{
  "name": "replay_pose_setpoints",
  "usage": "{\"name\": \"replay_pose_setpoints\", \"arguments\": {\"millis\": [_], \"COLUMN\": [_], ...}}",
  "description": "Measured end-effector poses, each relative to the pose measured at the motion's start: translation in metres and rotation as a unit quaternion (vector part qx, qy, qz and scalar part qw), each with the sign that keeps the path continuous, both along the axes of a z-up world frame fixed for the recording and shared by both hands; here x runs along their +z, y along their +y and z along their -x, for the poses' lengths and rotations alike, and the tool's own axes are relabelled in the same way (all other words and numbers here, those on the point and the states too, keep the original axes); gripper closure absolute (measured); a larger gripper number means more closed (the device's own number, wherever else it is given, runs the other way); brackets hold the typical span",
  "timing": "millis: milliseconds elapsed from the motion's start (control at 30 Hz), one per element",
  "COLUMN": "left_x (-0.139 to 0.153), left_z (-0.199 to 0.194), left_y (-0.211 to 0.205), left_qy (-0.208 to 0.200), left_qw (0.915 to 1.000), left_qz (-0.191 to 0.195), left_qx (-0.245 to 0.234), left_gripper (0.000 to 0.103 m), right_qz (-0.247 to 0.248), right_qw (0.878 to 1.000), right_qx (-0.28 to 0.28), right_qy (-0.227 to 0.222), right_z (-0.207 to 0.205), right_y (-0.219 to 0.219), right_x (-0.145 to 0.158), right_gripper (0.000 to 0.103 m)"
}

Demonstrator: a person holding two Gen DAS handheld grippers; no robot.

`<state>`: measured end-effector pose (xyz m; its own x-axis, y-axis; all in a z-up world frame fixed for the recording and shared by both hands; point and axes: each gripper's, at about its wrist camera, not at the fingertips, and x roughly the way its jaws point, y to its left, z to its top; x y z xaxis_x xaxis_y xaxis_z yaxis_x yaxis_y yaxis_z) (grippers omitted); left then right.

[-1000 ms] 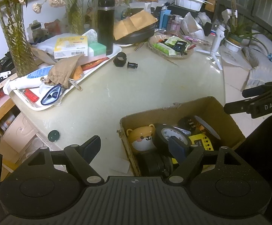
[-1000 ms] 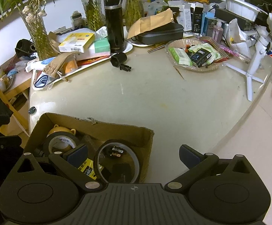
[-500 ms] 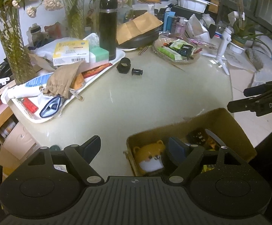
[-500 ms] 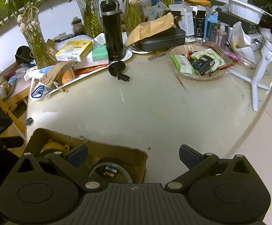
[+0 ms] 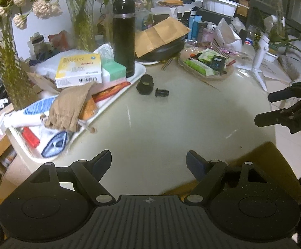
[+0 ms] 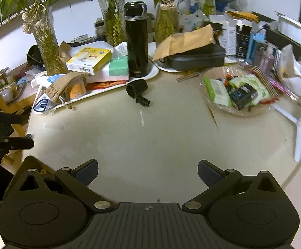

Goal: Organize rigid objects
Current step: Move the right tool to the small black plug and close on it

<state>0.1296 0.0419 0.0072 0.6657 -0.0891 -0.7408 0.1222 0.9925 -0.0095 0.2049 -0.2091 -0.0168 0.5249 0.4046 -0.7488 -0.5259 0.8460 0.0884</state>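
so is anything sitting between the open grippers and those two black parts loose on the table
Nothing visible does. Bare tabletop runs from the left gripper and right gripper up to the black cap and small black piece. The white tray lies just behind them, off the path.

Flask [image 5: 123,35] on tray [image 5: 139,72]; adapter [image 5: 144,84] beside tray.

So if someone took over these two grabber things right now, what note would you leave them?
Left hand-held gripper: open, empty.
Right hand-held gripper: open, empty.
Cardboard box: at the near table edge, mostly hidden under the grippers; contents not visible now.
Loose on the table: black cylindrical part and small black piece, beside the white tray.
Done: cannot tell from here.
Left: probably collect those two black pieces.
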Motion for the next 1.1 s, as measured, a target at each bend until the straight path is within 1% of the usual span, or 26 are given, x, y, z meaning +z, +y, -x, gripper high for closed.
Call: {"name": "replay_pose_setpoints", "arguments": {"millis": [67,133,267,400,467,633,700,867,1000,1100], "left_x": [0.0,-0.001,-0.001,-0.002,-0.004,-0.012,-0.015,-0.016,-0.019,-0.02], "left_z": [-0.009,-0.019,-0.039,-0.056,-0.06,-0.062,-0.062,-0.063,-0.065,-0.065], "left_y": [0.001,0.002,0.003,0.003,0.003,0.004,0.007,0.016,0.014,0.012], "left_qy": [-0.003,-0.006,-0.016,-0.025,-0.028,-0.032,-0.03,-0.024,-0.022,-0.023], "left_qw": [1.0,1.0,0.9998,0.9996,0.9995,0.9993,0.9993,0.9985,0.9986,0.9983], "left_qz": [-0.001,-0.001,-0.005,-0.002,-0.001,-0.004,-0.003,0.025,0.014,0.004], "left_qx": [0.001,0.002,0.007,0.014,0.017,0.019,0.023,0.042,0.047,0.053], "left_gripper": [0.024,0.024,0.024,0.024,0.024,0.024,0.024,0.024,0.024,0.024], "right_qz": [0.0,0.002,0.005,0.003,0.007,0.019,0.02,0.02,0.025,0.033], "right_qw": [1.0,0.999,0.998,0.997,0.996,0.994,0.993,0.992,0.991,0.989], "right_qx": [0.018,0.036,0.064,0.081,0.09,0.108,0.114,0.122,0.128,0.136], "right_qy": [-0.003,-0.008,-0.014,-0.018,-0.02,-0.028,-0.029,-0.037,-0.041,-0.046], "right_z": [-0.01,-0.019,-0.04,-0.063,-0.073,-0.094,-0.103,-0.121,-0.135,-0.144], "right_y": [0.004,0.01,0.022,0.033,0.039,0.055,0.06,0.07,0.084,0.098], "right_x": [-0.002,-0.004,-0.01,-0.018,-0.023,-0.035,-0.04,-0.053,-0.066,-0.075], "right_gripper": [0.002,0.007,0.009,0.019,0.021,0.033,0.035,0.038,0.043,0.044]}}
